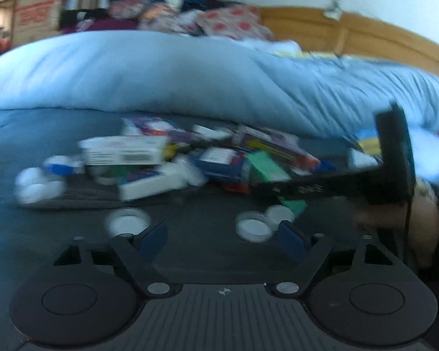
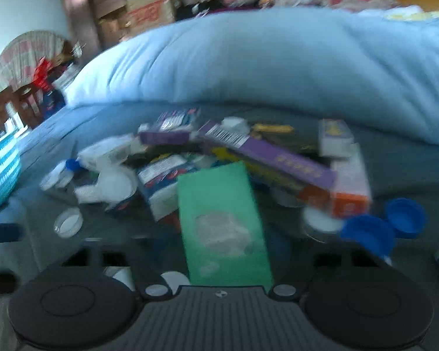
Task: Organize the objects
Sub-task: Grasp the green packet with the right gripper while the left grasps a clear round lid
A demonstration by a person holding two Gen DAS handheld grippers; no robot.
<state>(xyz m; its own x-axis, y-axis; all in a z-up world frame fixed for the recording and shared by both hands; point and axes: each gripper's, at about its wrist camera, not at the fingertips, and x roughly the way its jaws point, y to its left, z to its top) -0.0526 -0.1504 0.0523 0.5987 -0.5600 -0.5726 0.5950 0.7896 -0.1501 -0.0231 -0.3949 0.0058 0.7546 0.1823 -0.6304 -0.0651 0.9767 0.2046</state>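
Both views are motion-blurred. Left hand-held gripper [image 1: 224,234]: blue-padded fingers [image 1: 153,238] spread wide, nothing between them, low over the dark sheet of the bed [image 1: 29,146]. Two white lids [image 1: 253,228] lie just ahead of the fingertips; beyond them is a heap of cartons [image 1: 166,158] and small white containers [image 1: 35,185]. Right hand-held gripper [image 1: 395,158]: seen from the left wrist view reaching in with a green box [image 2: 224,225] at its tip. In its own view, that box fills the space between its blurred fingers; the grip itself cannot be made out. Blue caps [image 2: 386,225] lie right of the box. A pale blue duvet [image 2: 278,58] rises behind the heap.
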